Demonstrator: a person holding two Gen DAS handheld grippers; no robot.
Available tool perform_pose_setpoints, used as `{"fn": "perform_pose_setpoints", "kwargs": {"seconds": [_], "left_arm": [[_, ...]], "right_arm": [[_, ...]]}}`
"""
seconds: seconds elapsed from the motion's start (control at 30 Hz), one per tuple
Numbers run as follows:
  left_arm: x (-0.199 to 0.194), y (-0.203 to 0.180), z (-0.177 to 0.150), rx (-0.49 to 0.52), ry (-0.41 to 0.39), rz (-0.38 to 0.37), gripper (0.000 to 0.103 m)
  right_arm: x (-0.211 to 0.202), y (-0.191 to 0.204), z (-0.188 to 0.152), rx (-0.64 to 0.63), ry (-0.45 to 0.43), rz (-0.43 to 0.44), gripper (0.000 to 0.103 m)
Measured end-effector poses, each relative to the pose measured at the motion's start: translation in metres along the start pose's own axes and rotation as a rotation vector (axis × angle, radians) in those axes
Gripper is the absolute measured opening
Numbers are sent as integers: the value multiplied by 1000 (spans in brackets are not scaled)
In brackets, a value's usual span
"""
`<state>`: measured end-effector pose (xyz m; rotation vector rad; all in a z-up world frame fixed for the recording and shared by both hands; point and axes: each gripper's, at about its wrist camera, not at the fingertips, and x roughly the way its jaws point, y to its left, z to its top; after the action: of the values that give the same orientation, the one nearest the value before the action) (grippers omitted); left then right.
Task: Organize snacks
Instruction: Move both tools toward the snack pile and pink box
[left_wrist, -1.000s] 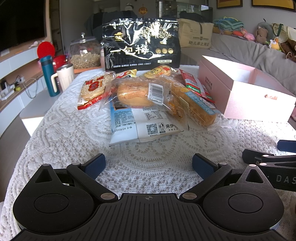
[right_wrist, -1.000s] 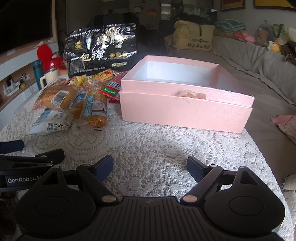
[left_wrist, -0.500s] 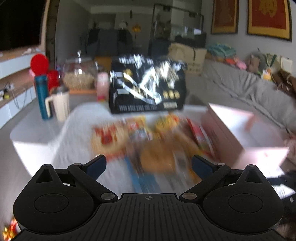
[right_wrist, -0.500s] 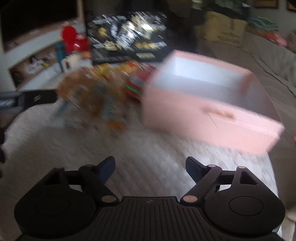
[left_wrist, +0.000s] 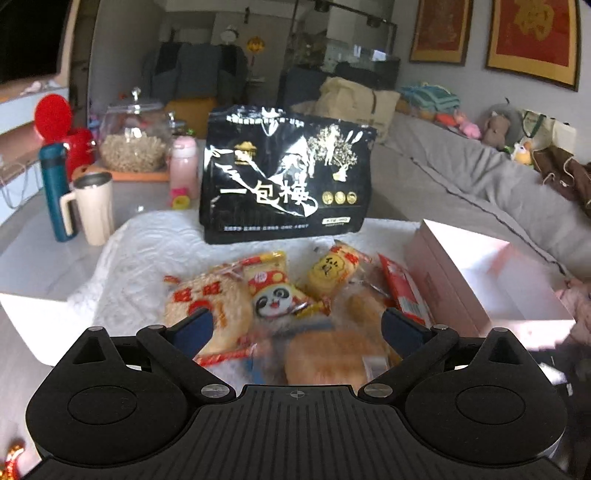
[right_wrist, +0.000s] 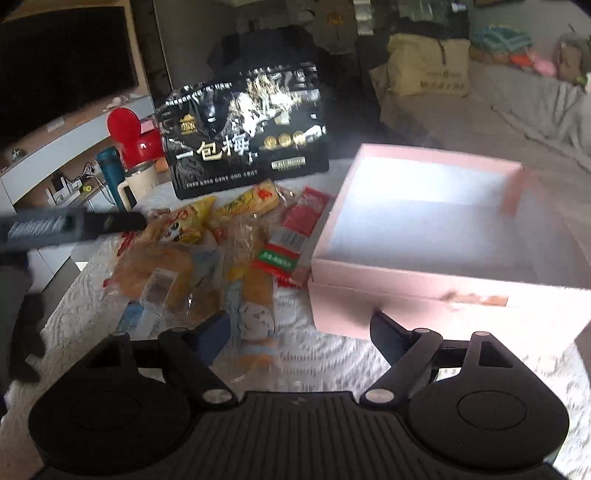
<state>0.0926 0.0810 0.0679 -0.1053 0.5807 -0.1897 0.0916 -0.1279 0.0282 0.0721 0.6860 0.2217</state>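
Observation:
A heap of small snack packets (left_wrist: 280, 306) lies on the white lace cloth (left_wrist: 147, 243), with a large black plum bag (left_wrist: 288, 181) standing behind it. An open pink box (left_wrist: 484, 280) sits to the right of the heap; its inside looks bare. My left gripper (left_wrist: 297, 328) hovers open over the near side of the heap, above a bread packet (left_wrist: 332, 358). My right gripper (right_wrist: 301, 330) is open, low over the cloth between the snack heap (right_wrist: 221, 254) and the pink box (right_wrist: 436, 295). The black bag (right_wrist: 247, 147) stands beyond. The left gripper (right_wrist: 70, 225) shows at the left edge.
A teal bottle (left_wrist: 55, 192), a cream mug (left_wrist: 92, 208), a red kettle (left_wrist: 70, 144), a glass jar of nuts (left_wrist: 133, 144) and a pink bottle (left_wrist: 183, 166) stand at the back left. A grey sofa (left_wrist: 480, 173) with soft toys runs along the right.
Both grippers have risen and moved forward toward the snacks and box; the left one now hangs over the heap. Both remain open with nothing held.

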Motion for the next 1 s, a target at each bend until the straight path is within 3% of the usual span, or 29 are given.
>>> {"fn": "perform_pose_setpoints", "kwargs": {"seconds": [0.2,0.27,0.3,0.37,0.4,0.43,0.5,0.53,0.67,0.77,0.9,1.0], "left_arm": [[-4,3,-3,-63,-5,24,101],[1,4,-3,-41,11,29,101],[4,5,-4,-40,18,31,101],[13,8,-6,-46,38,37,101],[18,9,-7,-47,47,36,101],[21,8,-8,-46,55,30,99],[24,5,-11,-39,79,-3,89],[24,2,-13,-36,98,-33,76],[10,-10,-20,5,119,-94,75],[-2,-14,-22,21,85,-69,74],[-10,-17,-12,-7,22,-40,74],[-9,-33,2,-15,3,-87,74]], "right_arm": [[25,4,19,-90,-58,-19,84],[29,4,20,-49,-33,-43,82],[31,4,19,-13,-21,-3,80],[30,2,12,20,14,115,67],[34,4,10,10,33,128,51],[35,7,7,-7,50,127,41],[34,10,2,-27,71,139,35],[30,11,0,-26,73,143,34],[4,8,-17,-53,97,154,34],[-19,1,-30,-106,104,162,34],[-49,-30,-25,-52,45,65,49],[-63,-49,-16,19,-10,-46,49]]}}
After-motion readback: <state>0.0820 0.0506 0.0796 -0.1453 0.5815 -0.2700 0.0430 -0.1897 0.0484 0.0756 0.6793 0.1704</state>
